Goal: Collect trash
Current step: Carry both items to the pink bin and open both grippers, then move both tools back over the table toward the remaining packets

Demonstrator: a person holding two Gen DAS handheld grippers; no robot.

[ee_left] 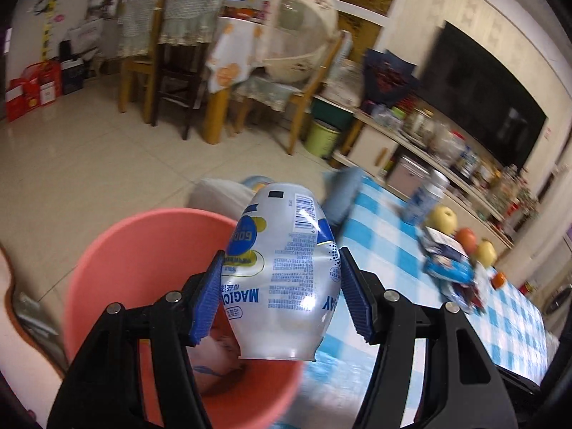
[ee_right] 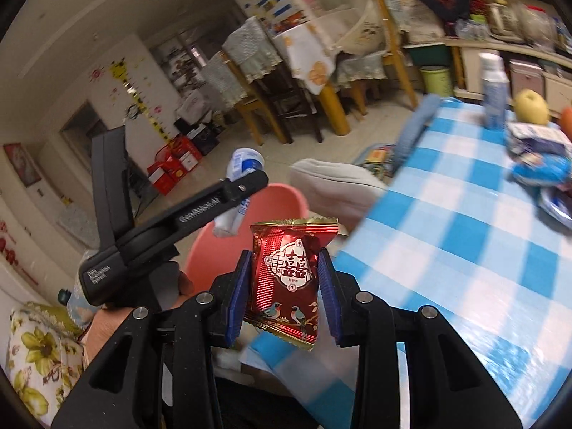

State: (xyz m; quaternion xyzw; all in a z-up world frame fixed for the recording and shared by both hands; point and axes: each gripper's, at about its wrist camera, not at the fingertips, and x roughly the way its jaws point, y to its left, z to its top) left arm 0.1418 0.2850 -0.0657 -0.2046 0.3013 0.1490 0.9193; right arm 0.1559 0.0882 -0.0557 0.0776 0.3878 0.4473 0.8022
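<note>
The left gripper (ee_left: 280, 286) is clenched on a crushed white plastic bottle with a blue and yellow label (ee_left: 284, 271), its ribbed blue pads (ee_left: 207, 293) pressing both flanks of the label. The bottle hangs above the round pink plastic bin (ee_left: 143, 250), which stands on the pale tiled floor (ee_left: 89, 164) just beside the table edge. Inside the bin lies some crumpled pale rubbish, too blurred to name.

The right gripper (ee_right: 282, 293) is clamped on a small red foil snack packet with gold trim and two painted birds (ee_right: 286, 279), held upright between its blue pads (ee_right: 237, 296). The packet sits over the near edge of the table covered in a blue and white checked cloth (ee_right: 464, 250), with the pink bin's rim showing just behind it. From this side the left gripper's black frame crosses in front of the bin, the white bottle poking out past it, and a hand (ee_right: 107, 321) shows beneath it.

Further along the cloth stand a white and blue spray can (ee_right: 495, 85), a yellow-green apple (ee_right: 531, 107) and a heap of blue and white wrappers (ee_right: 536, 157), well apart from both grippers. A grey cushioned stool (ee_right: 336, 186) sits on the floor behind the bin.
</note>
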